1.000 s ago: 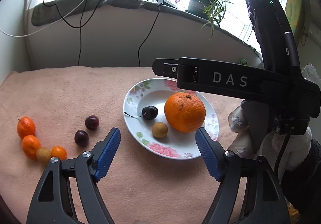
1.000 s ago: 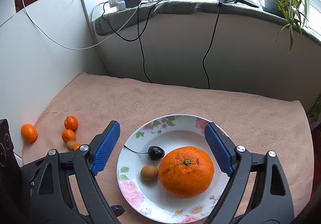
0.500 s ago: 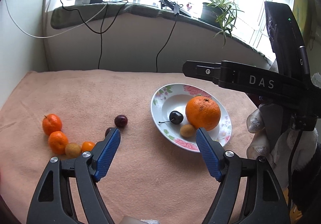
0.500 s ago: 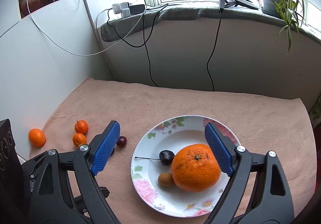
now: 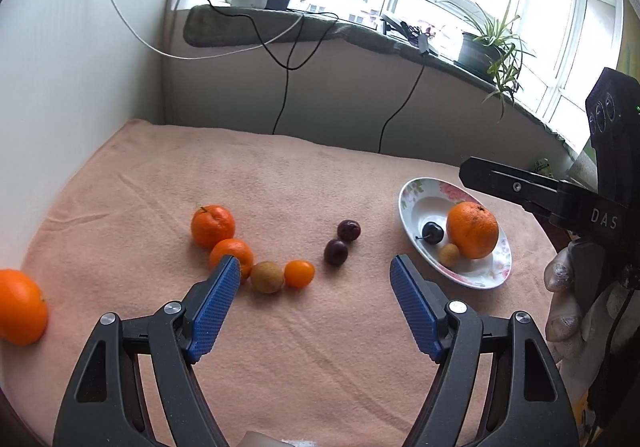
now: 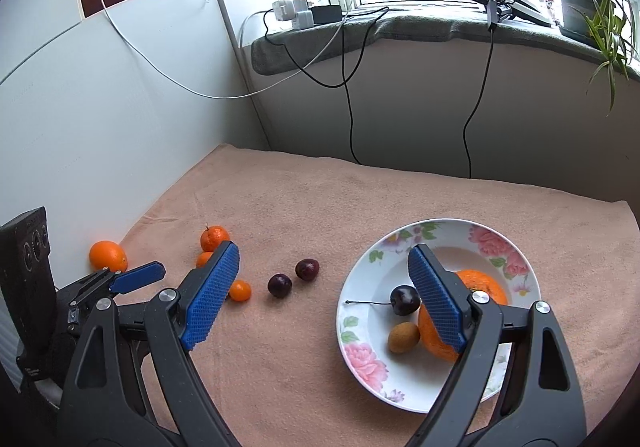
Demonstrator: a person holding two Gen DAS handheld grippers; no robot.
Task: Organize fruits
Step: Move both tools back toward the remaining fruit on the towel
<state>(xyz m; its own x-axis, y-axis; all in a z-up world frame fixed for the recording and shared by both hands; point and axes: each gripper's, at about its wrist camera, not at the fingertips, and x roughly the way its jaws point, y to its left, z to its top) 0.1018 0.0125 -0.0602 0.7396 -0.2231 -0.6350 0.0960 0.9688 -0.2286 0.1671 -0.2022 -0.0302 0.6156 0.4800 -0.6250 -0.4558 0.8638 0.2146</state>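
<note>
A floral plate (image 5: 412,203) (image 6: 360,359) holds a big orange (image 5: 473,230), a dark cherry (image 5: 433,233) (image 6: 405,299) and a small brown fruit (image 5: 449,255) (image 6: 403,337). Loose on the cloth lie two mandarins (image 5: 213,226) (image 5: 230,250), a brown fruit (image 5: 267,277), a kumquat (image 5: 299,273), two dark plums (image 5: 335,251) (image 5: 349,229) and an orange (image 5: 20,307) at far left. My left gripper (image 5: 316,307) is open and empty above the cloth near the loose fruit. My right gripper (image 6: 322,295) is open and empty, its right finger over the plate.
A pink cloth (image 5: 320,183) covers the table. White walls (image 6: 100,107) close the left side. A windowsill (image 6: 400,31) with cables, chargers and a potted plant (image 6: 588,7) runs along the back.
Both grippers swung left. The left view now centres on the loose fruit, with the plate off to the right. Both stay open and empty.
</note>
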